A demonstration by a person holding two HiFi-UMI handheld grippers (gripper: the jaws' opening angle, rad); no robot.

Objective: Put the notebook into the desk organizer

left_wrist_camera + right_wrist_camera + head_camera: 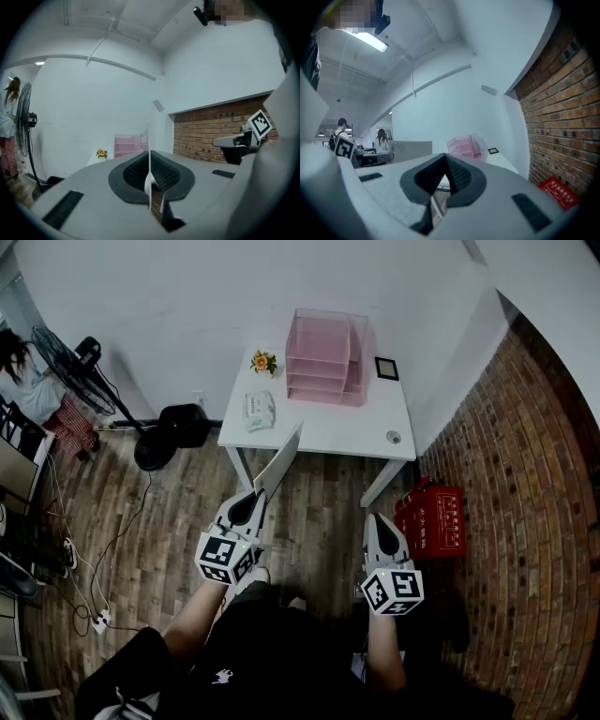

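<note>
- Two handheld grippers sit low in the head view, above the wooden floor and short of the white rectangular table (328, 435).
- The left gripper (257, 495) is clenched on a thin, flat grey-white notebook (279, 463); in the left gripper view the notebook (149, 140) stands edge-on, pinched between the dark ribbed pads (164, 172).
- The notebook slants up and forward, its far end overlapping the table's near edge in the head view, well apart from the pink translucent tiered desk organizer (323, 357).
- The organizer stands at the table's back, by the wall, near a small orange flower pot (263, 362).
- The right gripper (379, 521) has its jaws pressed together on nothing, tips meeting in its own view (443, 161).
- A red plastic crate (433, 519) sits on the floor by the brick wall.
</note>
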